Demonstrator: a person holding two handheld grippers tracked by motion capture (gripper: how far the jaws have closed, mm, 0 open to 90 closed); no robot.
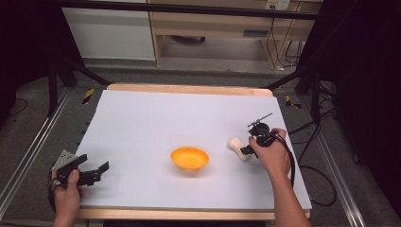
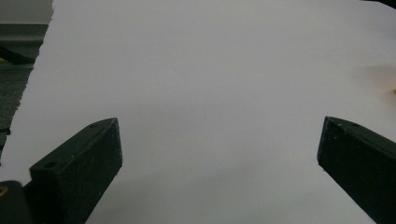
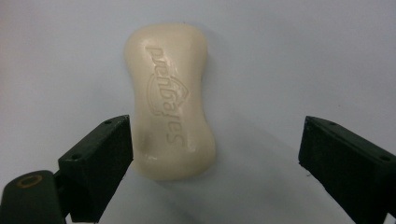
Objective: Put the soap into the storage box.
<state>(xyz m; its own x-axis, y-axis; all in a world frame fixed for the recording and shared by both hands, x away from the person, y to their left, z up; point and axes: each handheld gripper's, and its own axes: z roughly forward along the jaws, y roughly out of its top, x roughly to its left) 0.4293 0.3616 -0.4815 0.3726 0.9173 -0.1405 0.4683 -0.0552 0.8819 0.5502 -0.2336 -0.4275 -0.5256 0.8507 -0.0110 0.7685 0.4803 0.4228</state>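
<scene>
left gripper (image 2: 219,154): jaws wide apart, nothing between them, low over white sheet (image 2: 201,70). sheet's edge runs down the left, dark floor (image 2: 18,70) beyond it. faint orange blur at right edge, can't tell what

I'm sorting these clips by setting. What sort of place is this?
Probably a lab or studio set up for recording, not a home. A white-covered table stands between dark metal stands, loose cables trail over the floor, and only a soap bar and an orange bowl lie on it.
</scene>
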